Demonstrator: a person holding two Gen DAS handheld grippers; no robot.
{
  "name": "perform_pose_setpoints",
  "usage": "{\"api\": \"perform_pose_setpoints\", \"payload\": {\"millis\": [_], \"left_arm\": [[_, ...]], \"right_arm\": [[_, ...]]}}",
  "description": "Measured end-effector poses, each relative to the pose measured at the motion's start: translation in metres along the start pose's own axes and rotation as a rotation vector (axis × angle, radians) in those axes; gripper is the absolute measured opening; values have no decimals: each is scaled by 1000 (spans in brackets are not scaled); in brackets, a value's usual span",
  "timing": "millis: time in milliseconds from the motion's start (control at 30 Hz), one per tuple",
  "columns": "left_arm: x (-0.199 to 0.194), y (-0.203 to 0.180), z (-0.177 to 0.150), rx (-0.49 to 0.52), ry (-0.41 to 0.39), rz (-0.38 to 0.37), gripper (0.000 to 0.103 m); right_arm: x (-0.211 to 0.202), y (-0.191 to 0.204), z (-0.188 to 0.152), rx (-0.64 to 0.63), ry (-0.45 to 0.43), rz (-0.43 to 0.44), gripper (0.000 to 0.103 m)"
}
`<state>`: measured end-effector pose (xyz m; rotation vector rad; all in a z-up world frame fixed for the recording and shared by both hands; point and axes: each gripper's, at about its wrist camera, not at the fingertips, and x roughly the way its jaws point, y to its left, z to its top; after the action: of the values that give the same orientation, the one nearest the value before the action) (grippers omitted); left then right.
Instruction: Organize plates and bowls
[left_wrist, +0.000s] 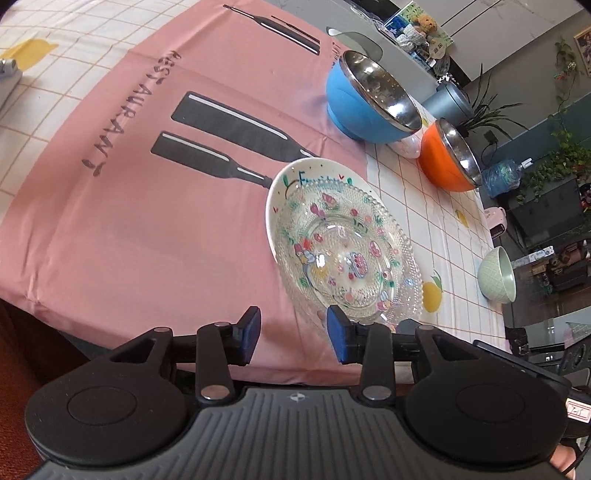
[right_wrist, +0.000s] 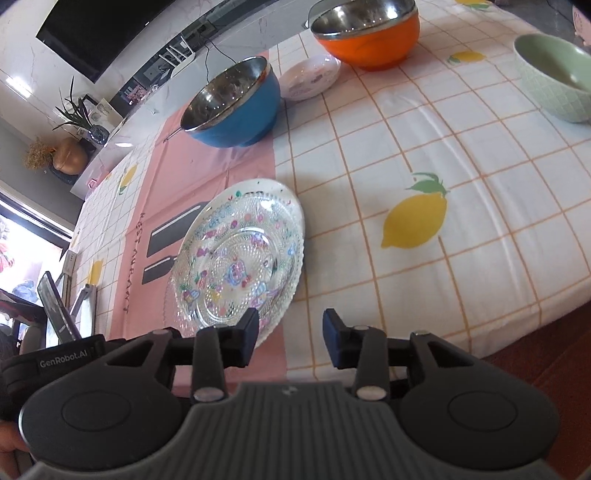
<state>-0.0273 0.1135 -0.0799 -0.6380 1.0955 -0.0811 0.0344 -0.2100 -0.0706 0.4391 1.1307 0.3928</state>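
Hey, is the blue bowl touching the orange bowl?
Apart. The right wrist view shows the blue bowl and orange bowl separated by tablecloth, with a small white dish between them.

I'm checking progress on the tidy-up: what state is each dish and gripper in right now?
Glass plate: stacked on the white patterned plate.
Blue bowl: upright, empty.
Orange bowl: upright, empty.
Green bowl: upright, apart from the others.
Small white dish: between blue and orange bowls.
Left gripper: open, holding nothing.
Right gripper: open, holding nothing.
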Motion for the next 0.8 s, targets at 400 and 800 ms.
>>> {"api": "perform_pose_setpoints", "payload": {"millis": [400,800], "left_arm": [[3,-12,-1,50,-15,-1,21],[10,-12,7,41,-27,32,20]], "right_arm": [[3,8,-1,-23,-13,35,14],[16,12,6,-33,-21,10,14]]}}
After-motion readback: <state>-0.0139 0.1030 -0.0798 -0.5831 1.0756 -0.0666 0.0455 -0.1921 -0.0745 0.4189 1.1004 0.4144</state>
